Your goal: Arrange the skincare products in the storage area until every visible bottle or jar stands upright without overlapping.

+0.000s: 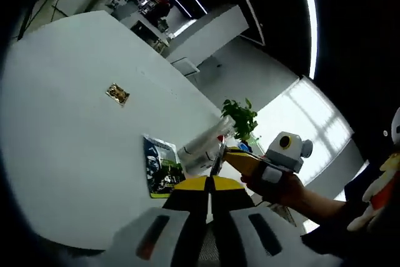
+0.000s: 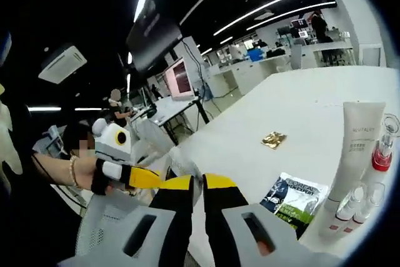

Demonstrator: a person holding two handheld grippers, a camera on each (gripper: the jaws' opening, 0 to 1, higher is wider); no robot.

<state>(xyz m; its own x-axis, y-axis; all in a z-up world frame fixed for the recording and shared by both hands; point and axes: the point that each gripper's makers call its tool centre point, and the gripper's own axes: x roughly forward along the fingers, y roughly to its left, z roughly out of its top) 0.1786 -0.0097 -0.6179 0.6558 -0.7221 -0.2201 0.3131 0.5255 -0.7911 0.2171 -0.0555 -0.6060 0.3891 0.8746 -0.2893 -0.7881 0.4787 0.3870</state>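
While both pairs of tongs, left tongs (image 1: 209,187) and right tongs (image 2: 201,186), look clenched on nothing, the tall tube (image 2: 356,154) and small bottles (image 2: 350,207) stand upright at the lower right of the right gripper view. A careless reach on the white worktop (image 2: 294,110) could knock them over, or onto the sachet (image 2: 294,199).

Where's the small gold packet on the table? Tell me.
In the right gripper view the gold packet lies flat on the white table, alone, beyond the dark sachet and left of the tall white tube.
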